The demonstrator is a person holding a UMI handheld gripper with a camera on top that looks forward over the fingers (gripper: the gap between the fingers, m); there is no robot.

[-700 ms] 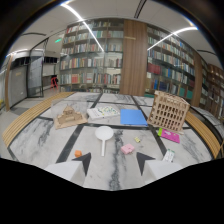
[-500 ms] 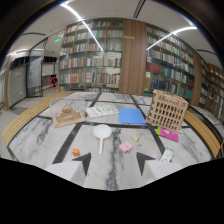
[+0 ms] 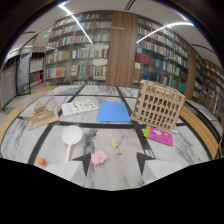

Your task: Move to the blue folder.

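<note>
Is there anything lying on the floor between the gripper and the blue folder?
Yes. A small pink object and a tiny yellow piece lie on the marble floor short of the blue folder.

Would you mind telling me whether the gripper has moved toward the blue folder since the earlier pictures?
Yes. Judged against the fixed bookshelves, the gripper has moved forward and somewhat left: the blue folder now looms larger and sits more directly ahead.

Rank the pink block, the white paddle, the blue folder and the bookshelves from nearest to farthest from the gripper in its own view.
1. Pink block, just ahead on the marble.
2. White paddle, slightly beyond, leftward.
3. Blue folder, farther, centre.
4. Bookshelves, far background.
</note>
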